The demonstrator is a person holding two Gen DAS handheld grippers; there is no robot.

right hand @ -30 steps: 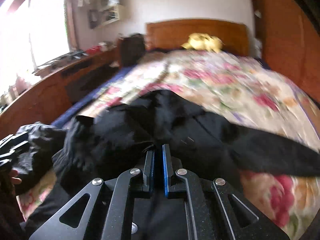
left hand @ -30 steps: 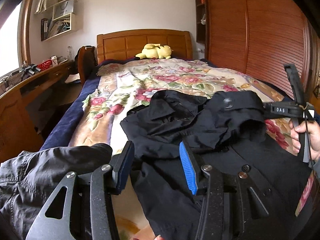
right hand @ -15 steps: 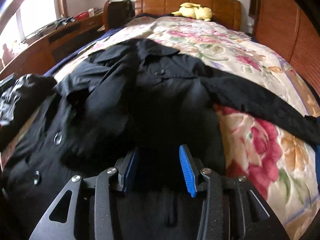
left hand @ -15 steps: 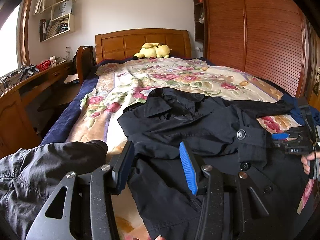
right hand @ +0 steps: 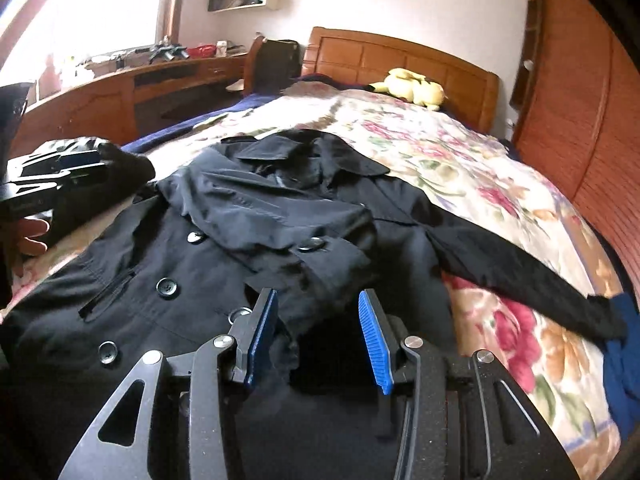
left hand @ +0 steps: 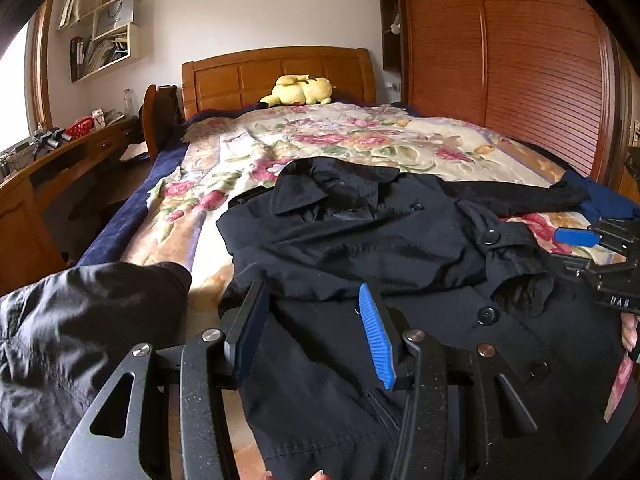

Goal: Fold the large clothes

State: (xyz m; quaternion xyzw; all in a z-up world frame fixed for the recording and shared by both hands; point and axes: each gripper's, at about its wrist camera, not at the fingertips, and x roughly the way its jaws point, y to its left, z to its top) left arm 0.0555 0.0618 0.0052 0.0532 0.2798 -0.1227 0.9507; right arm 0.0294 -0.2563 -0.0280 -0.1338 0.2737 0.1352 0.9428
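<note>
your left gripper [left hand: 310,332] half open over the coat hem, gripping nothing, your right gripper [right hand: 316,330] jaws just opened, cuff fabric loose between, black coat [right hand: 248,240] flat on the flowered bed [right hand: 480,168], one sleeve folded across the chest

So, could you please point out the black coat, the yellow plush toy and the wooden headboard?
black coat [right hand: 224,256]: right wrist view, front panel.
yellow plush toy [left hand: 298,90]: left wrist view, body.
wooden headboard [left hand: 240,76]: left wrist view, left panel.
</note>
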